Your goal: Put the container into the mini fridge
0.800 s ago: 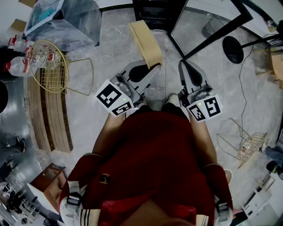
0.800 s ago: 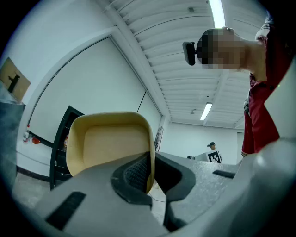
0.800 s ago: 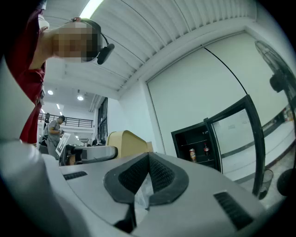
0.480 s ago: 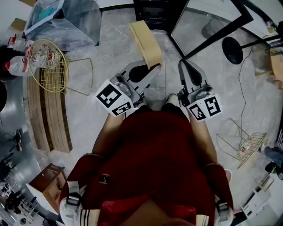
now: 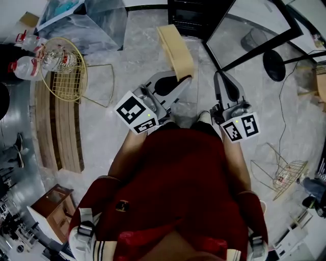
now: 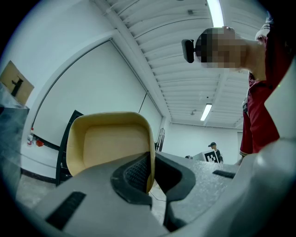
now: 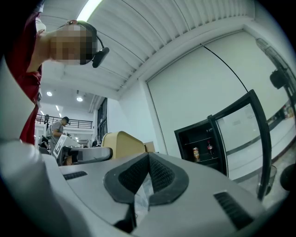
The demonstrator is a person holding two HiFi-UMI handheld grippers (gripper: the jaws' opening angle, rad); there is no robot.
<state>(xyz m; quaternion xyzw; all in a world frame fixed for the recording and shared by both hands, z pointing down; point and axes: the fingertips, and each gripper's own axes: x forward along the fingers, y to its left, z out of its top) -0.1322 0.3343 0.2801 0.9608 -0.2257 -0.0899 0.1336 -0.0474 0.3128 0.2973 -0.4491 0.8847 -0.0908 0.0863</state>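
The container is kept clamped by its wall in the left gripper jaws. The right gripper jaws are kept pressed together. Little is changed.

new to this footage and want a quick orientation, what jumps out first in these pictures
The tan container catches the eye first, out in front of the person, with the left tool clamped on its rim. Just beyond it, the black mini fridge stands with its glass door wide open. The right tool beside it is shut and carries nothing.
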